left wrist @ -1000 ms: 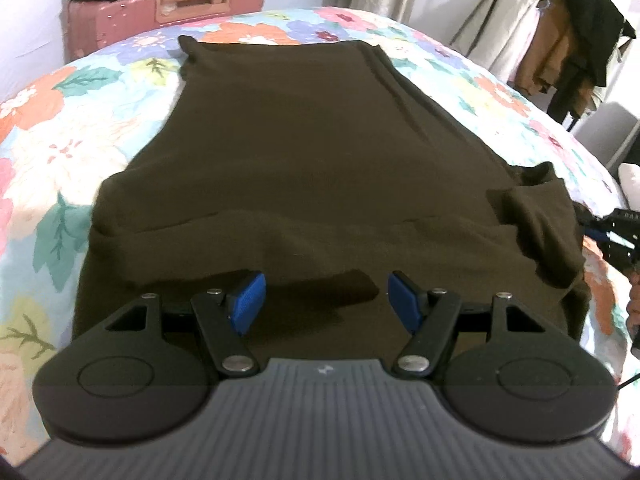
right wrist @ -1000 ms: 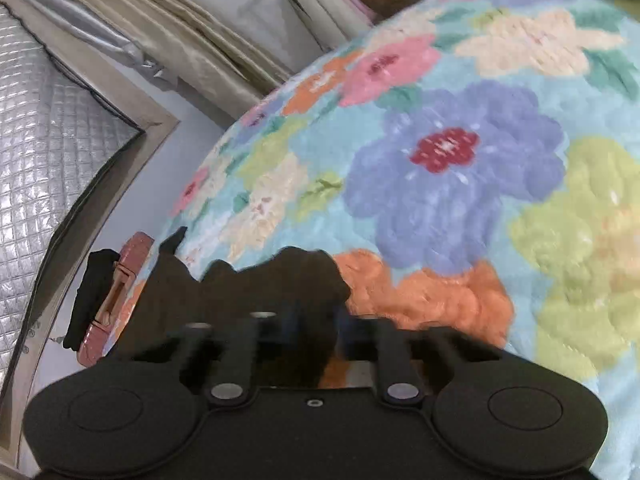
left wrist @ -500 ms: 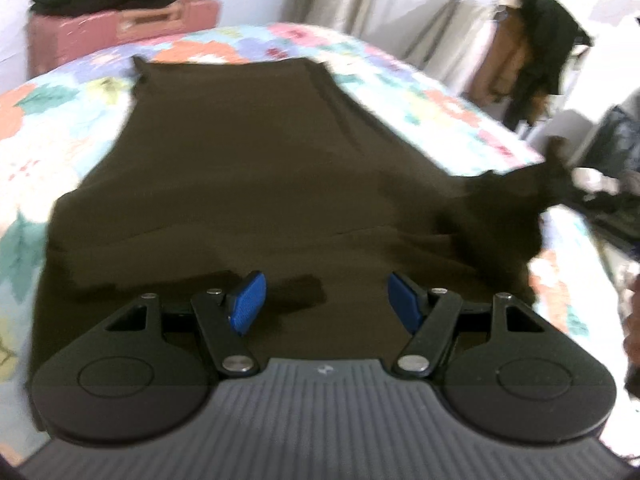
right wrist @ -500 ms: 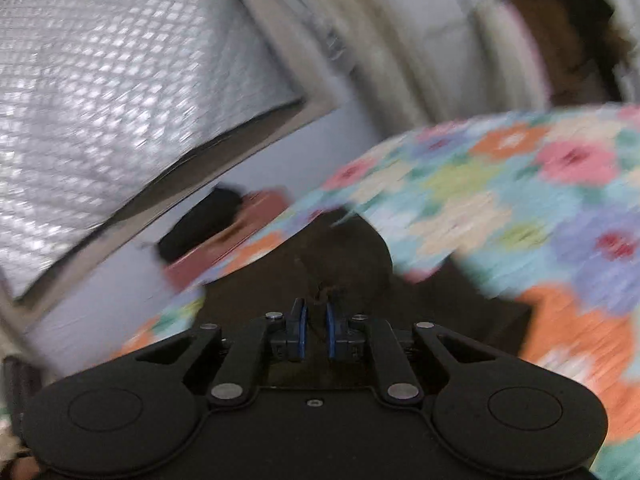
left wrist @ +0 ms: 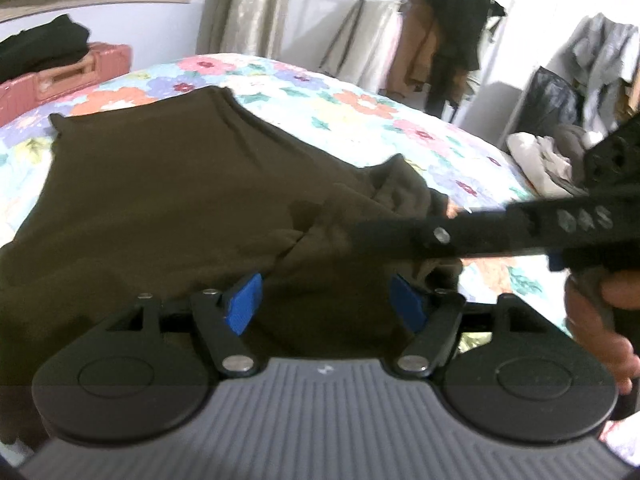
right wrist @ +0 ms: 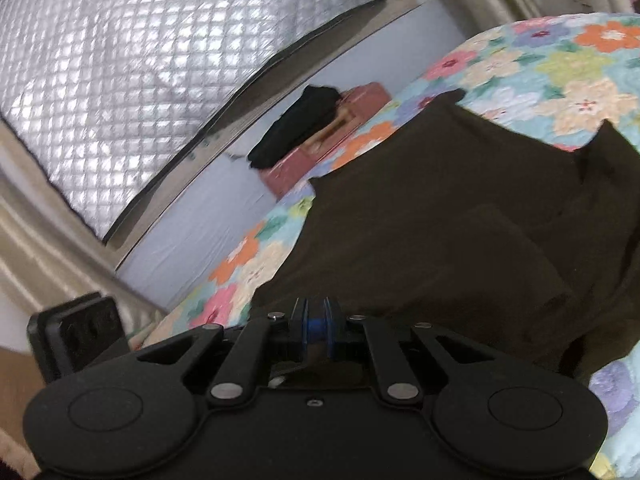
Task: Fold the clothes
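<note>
A floral bed [left wrist: 360, 108] carries a dark brown garment [left wrist: 168, 200] spread flat across its near and left part, smooth at the far hem, its right sleeve pulled inward over the body in bunched folds. The left gripper [left wrist: 326, 304] hovers over the near edge, fingers spread. The right gripper [right wrist: 315, 326] has its fingers pressed together, apparently pinching the sleeve cloth

floral bed [left wrist: 360, 112] — pink suitcase [left wrist: 64, 76] — clothes rack [left wrist: 436, 40] — quilted window cover [right wrist: 140, 60]
</note>
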The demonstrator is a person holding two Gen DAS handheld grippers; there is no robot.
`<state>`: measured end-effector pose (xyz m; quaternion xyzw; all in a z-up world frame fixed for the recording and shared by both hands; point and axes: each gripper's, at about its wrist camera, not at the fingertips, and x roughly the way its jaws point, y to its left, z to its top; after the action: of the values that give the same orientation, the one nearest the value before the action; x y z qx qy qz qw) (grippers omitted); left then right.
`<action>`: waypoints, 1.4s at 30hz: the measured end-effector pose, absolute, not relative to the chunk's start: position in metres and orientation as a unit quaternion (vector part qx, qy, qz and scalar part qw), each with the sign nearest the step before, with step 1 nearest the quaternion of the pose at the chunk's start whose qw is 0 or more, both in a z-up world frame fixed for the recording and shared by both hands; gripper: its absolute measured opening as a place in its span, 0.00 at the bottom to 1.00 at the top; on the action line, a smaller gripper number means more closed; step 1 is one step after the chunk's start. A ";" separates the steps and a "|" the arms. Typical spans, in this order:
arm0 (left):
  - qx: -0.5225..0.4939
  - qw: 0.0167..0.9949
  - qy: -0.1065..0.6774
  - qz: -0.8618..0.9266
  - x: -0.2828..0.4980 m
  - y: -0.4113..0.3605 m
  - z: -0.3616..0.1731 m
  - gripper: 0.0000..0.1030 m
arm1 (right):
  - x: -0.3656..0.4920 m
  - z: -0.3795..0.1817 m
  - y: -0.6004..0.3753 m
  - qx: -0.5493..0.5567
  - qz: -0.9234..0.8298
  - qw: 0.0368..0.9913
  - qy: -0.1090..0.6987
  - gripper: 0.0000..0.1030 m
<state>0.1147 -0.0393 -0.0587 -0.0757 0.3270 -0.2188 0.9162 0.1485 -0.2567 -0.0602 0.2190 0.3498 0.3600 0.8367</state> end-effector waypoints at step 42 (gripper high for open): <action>0.003 0.916 0.356 -0.186 0.141 -0.079 -0.108 0.10 | 0.079 -0.102 -0.254 0.103 0.025 0.913 0.394 0.56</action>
<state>0.1414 -0.0790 -0.1078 0.0035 0.3556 -0.1858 0.9160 0.0788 -0.2537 -0.1022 0.1026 0.3936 0.0247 0.9132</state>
